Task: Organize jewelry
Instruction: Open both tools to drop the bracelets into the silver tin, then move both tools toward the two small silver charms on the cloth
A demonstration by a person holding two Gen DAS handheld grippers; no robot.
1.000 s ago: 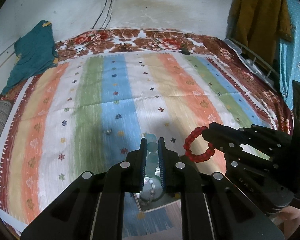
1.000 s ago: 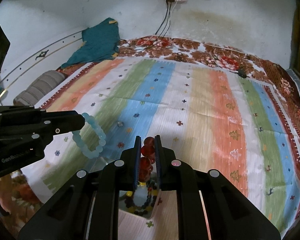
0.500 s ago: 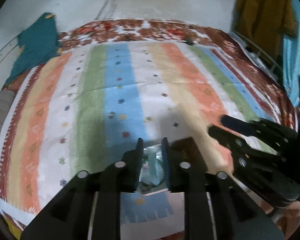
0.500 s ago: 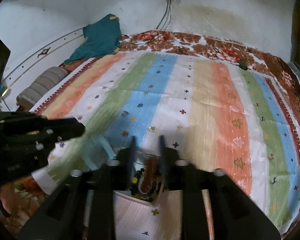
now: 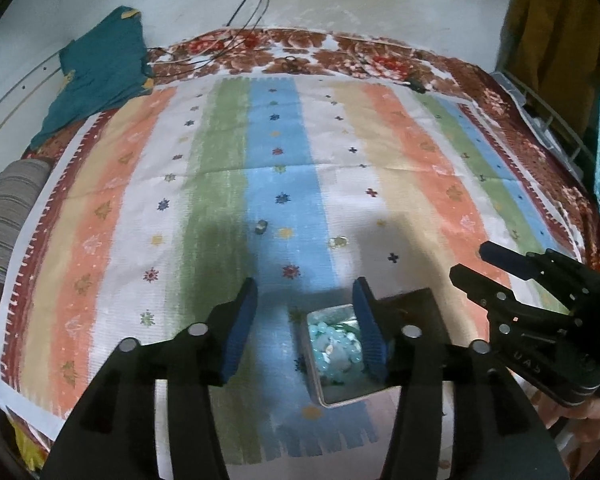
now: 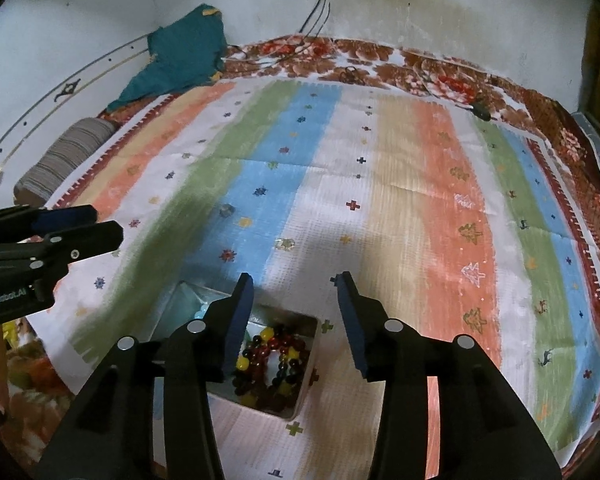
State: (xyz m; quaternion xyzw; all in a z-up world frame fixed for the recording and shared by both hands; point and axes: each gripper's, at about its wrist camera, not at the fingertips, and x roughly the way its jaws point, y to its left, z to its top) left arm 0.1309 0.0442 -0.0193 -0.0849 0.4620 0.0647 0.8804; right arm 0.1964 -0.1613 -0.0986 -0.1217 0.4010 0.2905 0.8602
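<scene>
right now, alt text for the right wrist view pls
The open right gripper hovers empty over a small metal tin of dark red, yellow and black beads on a striped bedspread. The left gripper, also open, reaches in at the left edge.

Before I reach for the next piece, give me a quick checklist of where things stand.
1. Left claw open and holding nothing: ok.
2. Right claw open and holding nothing: ok.
3. Pale blue beads lying inside their box: ok.
4. Red and dark beads inside their compartment: ok.
5. Loose pieces on the blanket: not ok, a small ring and a clear piece lie out.
6. What the clear piece is: cannot tell.
</scene>
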